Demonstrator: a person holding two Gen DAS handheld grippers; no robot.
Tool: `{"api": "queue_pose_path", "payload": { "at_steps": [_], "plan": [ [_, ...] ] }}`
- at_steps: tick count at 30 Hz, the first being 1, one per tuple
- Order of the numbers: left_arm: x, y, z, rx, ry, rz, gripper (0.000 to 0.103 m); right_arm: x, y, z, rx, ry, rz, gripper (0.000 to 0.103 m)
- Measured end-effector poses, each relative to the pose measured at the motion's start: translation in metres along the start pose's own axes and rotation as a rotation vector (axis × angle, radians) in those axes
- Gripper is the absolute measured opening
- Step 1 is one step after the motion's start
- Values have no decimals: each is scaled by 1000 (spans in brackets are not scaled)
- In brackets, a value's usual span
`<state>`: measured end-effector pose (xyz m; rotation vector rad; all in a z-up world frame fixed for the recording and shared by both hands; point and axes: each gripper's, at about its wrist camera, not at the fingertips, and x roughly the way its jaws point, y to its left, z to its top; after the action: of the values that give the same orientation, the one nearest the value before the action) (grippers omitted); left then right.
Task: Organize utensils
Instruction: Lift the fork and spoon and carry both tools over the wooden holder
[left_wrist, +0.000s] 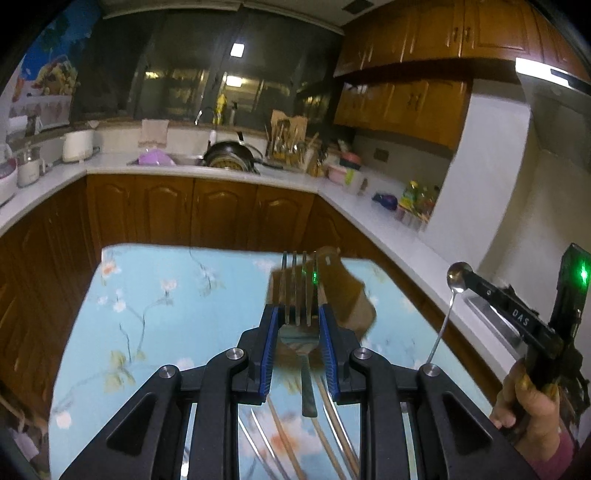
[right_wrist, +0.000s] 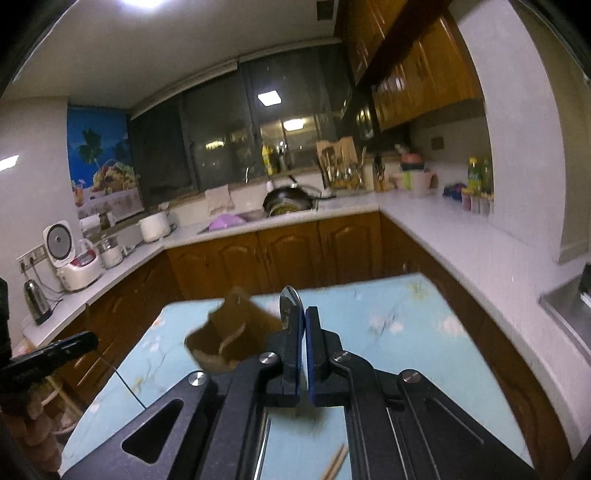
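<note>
Big floral blue table (left_wrist: 147, 295) with a brown holder (right_wrist: 229, 332) sitting on it, kinda blurry. Left gripper (left_wrist: 297, 317) is clamped on a fork (left_wrist: 299, 291) above the table, tines forward, and the right gripper (right_wrist: 304, 325) pinches a small spoon (right_wrist: 290, 302), bowl end sticking out

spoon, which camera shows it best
The left wrist view: the whole spoon shows from the side, bowl up and handle hanging below the right gripper. The right wrist view shows only its bowl above the shut fingers.
</note>
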<state>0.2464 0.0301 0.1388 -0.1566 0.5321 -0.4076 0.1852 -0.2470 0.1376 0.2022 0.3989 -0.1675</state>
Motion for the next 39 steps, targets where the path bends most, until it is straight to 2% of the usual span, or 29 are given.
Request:
{"api": "queue_pose_path", "payload": {
  "at_steps": [5, 9, 12, 16, 21, 26, 30, 34, 39],
  "plan": [
    [30, 0, 24, 7, -53, 37, 21, 27, 8, 24, -40, -86, -58, 2],
    [62, -3, 31, 19, -75, 68, 21, 47, 17, 40, -83, -154, -105, 2],
    [90, -6, 31, 13, -73, 83, 21, 63, 27, 44, -134, -189, -143, 2],
    [125, -10, 25, -1, -69, 97, 21, 87, 43, 30, -220, -206, -178, 2],
    [166, -19, 6, 18, -32, 118, 21, 102, 53, 3, -279, -178, -172, 2],
    [194, -19, -19, 12, 21, 99, 21, 109, 50, -27, -300, -117, -144, 2],
    [198, -18, -23, 39, 16, 83, 21, 114, 38, -37, -262, -54, -118, 2],
    [208, -13, -20, 56, 45, 70, 20, 113, 24, -31, -201, -24, -81, 2],
    [187, -6, -12, 46, 42, 70, 20, 115, 17, -27, -178, 1, -62, 2]
  ]
}}
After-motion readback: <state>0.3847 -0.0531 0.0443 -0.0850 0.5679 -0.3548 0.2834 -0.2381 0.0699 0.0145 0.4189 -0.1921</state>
